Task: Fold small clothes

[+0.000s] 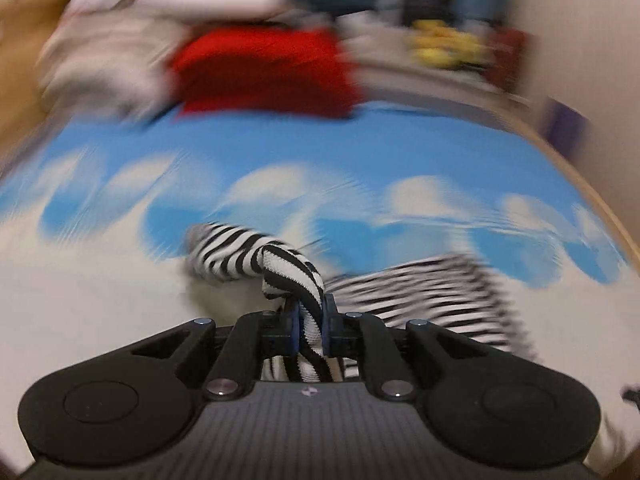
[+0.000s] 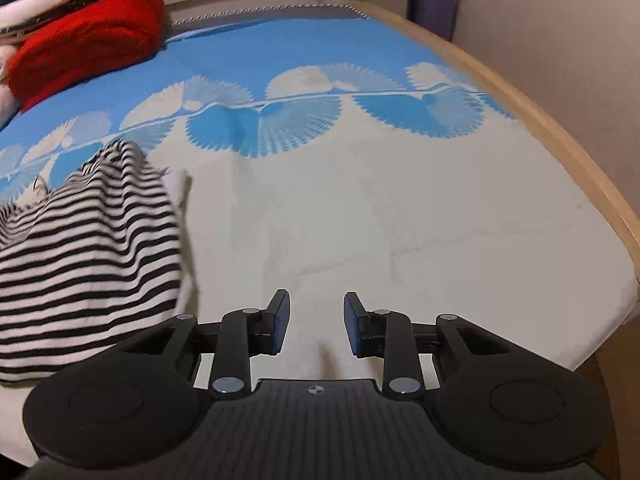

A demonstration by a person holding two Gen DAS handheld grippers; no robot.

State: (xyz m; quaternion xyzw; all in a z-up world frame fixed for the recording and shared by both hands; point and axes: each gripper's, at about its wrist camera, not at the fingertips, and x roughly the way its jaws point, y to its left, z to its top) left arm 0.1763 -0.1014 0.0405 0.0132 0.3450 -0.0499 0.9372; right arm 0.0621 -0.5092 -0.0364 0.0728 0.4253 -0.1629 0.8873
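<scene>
My left tool (image 1: 309,320) is clenched on a bunched fold of the black-and-white striped knit garment (image 1: 280,256); the rest of it trails off to the tool's right over the blue-and-white patterned bedspread (image 1: 400,148). My right tool (image 2: 317,322) is released, nothing between its pads, bare bedspread ahead, garment off to its left. Folded red knit (image 2: 88,36) far ahead-left.

Both grippers, left (image 1: 310,320) and right (image 2: 316,322), are matte black: ribbed grey centre plate with a small round crosshair mark, round side housings, silver pivot screws, blue-padded fingers (image 2: 280,320).
</scene>
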